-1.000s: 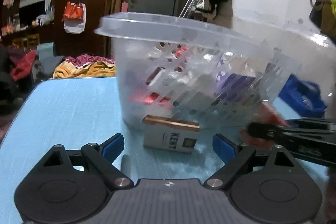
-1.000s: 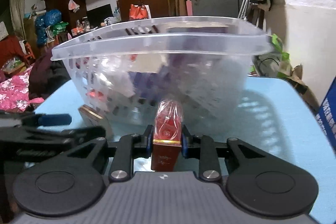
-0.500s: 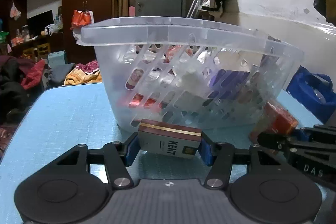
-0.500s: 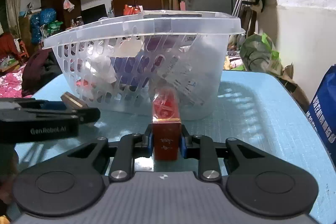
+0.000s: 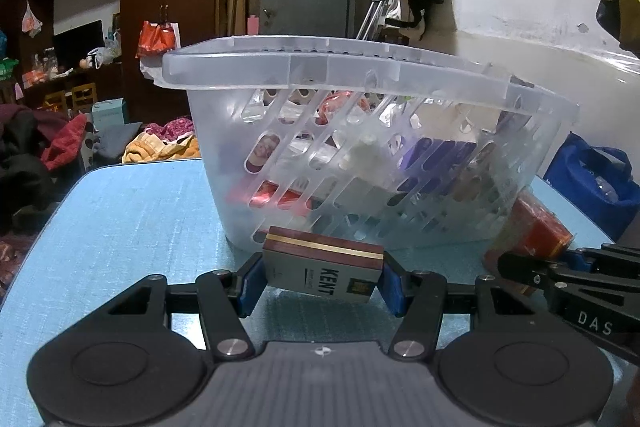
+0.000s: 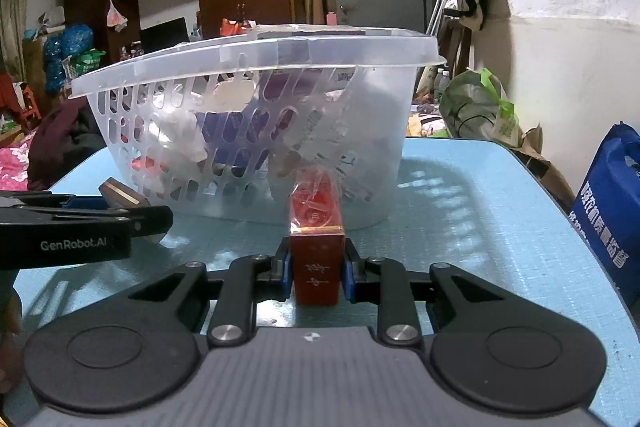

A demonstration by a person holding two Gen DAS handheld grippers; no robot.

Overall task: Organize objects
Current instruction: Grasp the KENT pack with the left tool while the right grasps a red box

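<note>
a slotted basket (image 5: 360, 163) stands on the table (image 5: 120, 211) with mixed packets inside it; the kent pack (image 5: 322, 269) sits crosswise between the left gripper (image 5: 320, 279) pads, just in front of the basket's near wall. the sealed box (image 6: 317, 227) stands endwise between the right gripper (image 6: 316, 273) pads, also just before the basket, to the right of the kent pack. a bag (image 6: 608, 211) hangs off the table's right edge, and heaped clothes (image 5: 52, 147) lie beyond its far left side.
</note>
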